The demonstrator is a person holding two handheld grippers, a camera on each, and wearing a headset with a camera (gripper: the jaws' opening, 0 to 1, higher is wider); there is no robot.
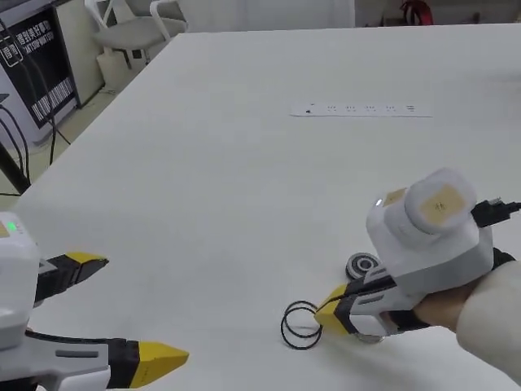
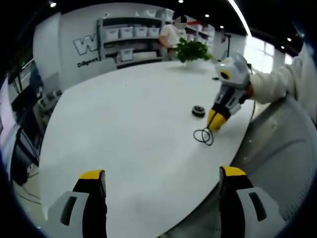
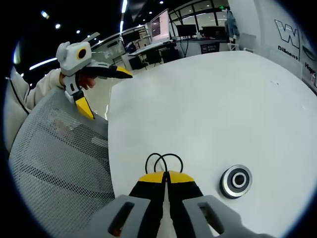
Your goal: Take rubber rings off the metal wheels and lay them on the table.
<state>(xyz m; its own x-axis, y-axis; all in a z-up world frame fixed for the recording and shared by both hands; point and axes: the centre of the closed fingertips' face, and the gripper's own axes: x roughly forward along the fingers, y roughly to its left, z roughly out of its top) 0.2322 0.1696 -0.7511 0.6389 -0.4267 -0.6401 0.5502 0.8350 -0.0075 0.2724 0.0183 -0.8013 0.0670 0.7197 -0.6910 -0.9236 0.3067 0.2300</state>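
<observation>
Two thin black rubber rings [image 1: 299, 326] lie looped on the white table [image 1: 244, 179], their near edge pinched in my right gripper [image 1: 328, 313], which is shut on them. In the right gripper view the rings [image 3: 163, 161] stick out past the closed yellow tips [image 3: 166, 176]. A metal wheel [image 1: 361, 265] lies flat just beyond that gripper; it shows as wheel [image 3: 237, 182] to the right of the jaws. My left gripper [image 1: 124, 308] hovers open at the near left with nothing in it. Its own view shows the jaws wide apart [image 2: 162, 173], and the right gripper [image 2: 216, 121], rings [image 2: 204, 136] and wheel [image 2: 198, 111] ahead.
A white power strip [image 1: 361, 109] lies on the far part of the table. White chairs [image 1: 130, 28] and a black banner [image 1: 37, 69] stand beyond the left edge. A grey mesh chair [image 3: 54, 158] is at the near table edge. A potted plant [image 2: 190, 49] stands at one end of the table.
</observation>
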